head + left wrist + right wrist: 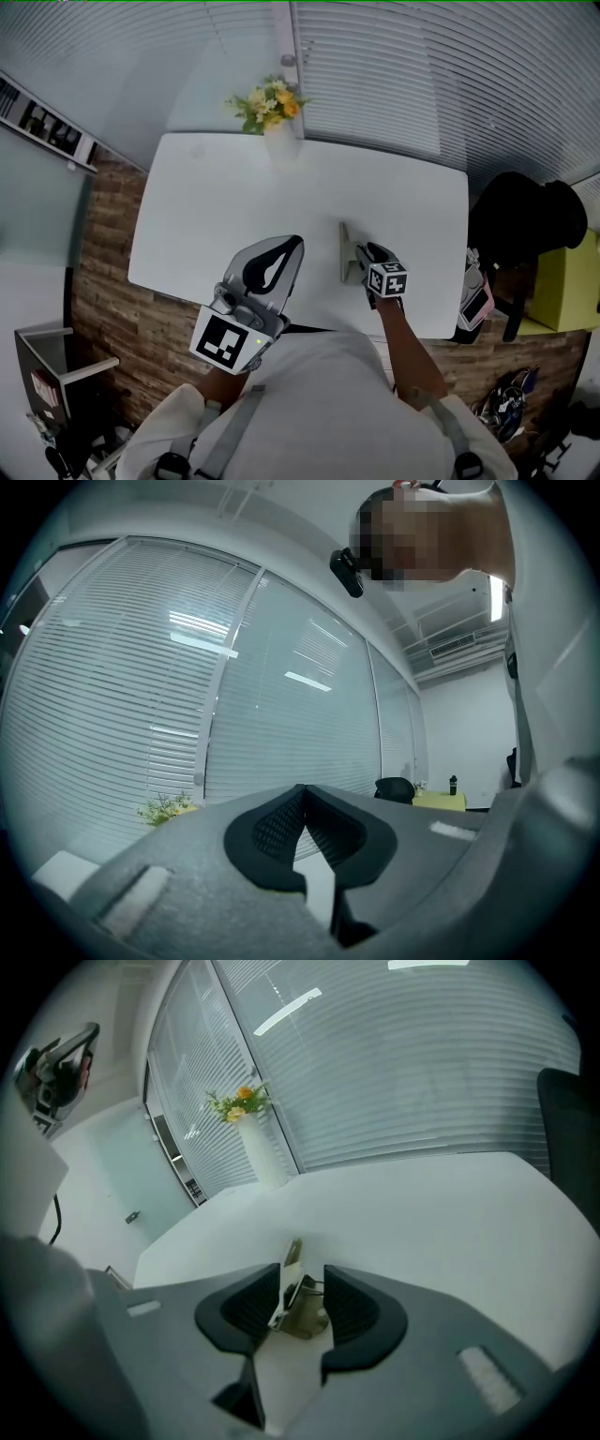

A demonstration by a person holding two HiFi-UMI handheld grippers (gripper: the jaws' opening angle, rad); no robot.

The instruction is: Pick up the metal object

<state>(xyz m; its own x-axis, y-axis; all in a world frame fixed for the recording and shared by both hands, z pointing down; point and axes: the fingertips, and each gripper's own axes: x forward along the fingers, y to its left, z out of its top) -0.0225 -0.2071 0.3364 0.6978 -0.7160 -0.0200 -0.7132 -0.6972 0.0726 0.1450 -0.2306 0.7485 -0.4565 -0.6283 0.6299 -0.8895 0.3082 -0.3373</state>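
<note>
One metal object (pixel 347 251) stood on the single white counter (pixel 234 206), in its near right part and close to the near edge. It was a thin upright plate on a small base. In the right gripper view, the metal object (pixel 305 1319) sat between the two fingers of the right gripper (pixel 302 1274). Those fingers were released and spread apart. The plate lay close against the left-hand finger, and a clear gap showed between the object and the other finger. From the head view, the right gripper (pixel 373 255) rested low at the counter, just right of the object.

The left gripper (pixel 292 246) was the second of the two grippers. It hung over the near edge of the counter, left of the object and apart from it. In its own view, the left gripper (pixel 305 794) pointed up toward the window blinds (pixel 141 686), and its fingers were clenched tip to tip with nothing in them.

One vase of flowers (pixel 270 108) stood at the middle of the far edge, well apart from the object. A wide stretch of white surface lay between them and out to the left edge. The right gripper view showed the vase of flowers (pixel 248 1115) past the same open surface. One black chair (pixel 525 225) stood beyond the counter's right edge.
</note>
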